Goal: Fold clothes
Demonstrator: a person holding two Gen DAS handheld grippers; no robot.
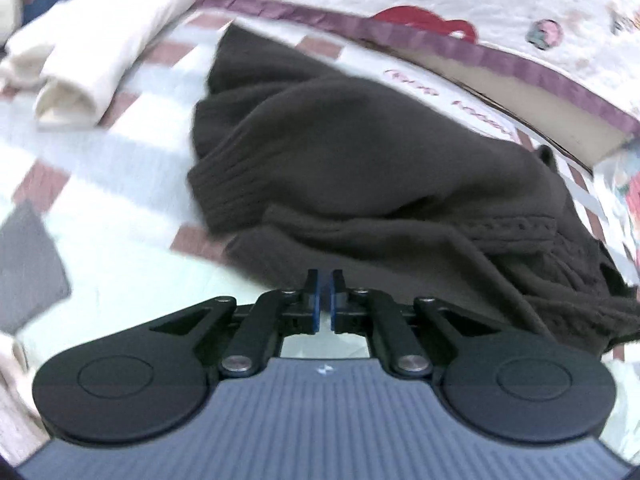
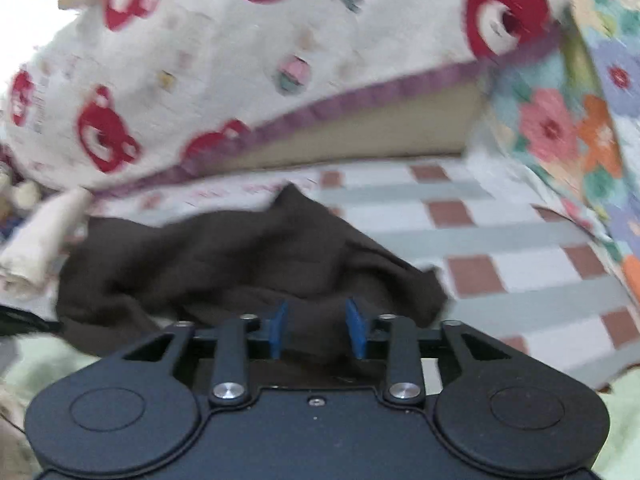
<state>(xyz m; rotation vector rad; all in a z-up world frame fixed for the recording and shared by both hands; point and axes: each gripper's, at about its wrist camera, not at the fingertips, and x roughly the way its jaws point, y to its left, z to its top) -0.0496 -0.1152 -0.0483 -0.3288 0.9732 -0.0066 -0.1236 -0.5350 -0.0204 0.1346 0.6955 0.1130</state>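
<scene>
- My left gripper (image 1: 324, 278) is pinched tight, blue pads almost touching, and I can see nothing caught between them.
- It hangs over the near edge of the dark brown sweater (image 1: 360, 168), which lies crumpled on the checked bedsheet (image 1: 120, 184); whether the tips touch the knit I cannot tell.
- In the left wrist view a ribbed hem shows on the sweater's left and a cable-knit band towards its right.
- My right gripper (image 2: 317, 322) has its jaws apart, about halfway, blue pads (image 2: 279, 328) clear on each side.
- Brown knit (image 2: 240, 264) sits in the gap between them, but the pads are not pressing on it: no grip here.
- Cream garment (image 1: 96, 48), folded, lies beyond the sweater to the upper left in the left view, well apart from my tips.
- A grey cloth (image 1: 28, 264) sits at the left edge of that view, on the sheet.
- Beyond the sweater a quilt with red bear faces (image 2: 160, 80) drapes down, purple trim along its lower edge.
- Floral blanket (image 2: 560, 128) on the right of the right wrist view.
- Both pictures are smeared with blur.
</scene>
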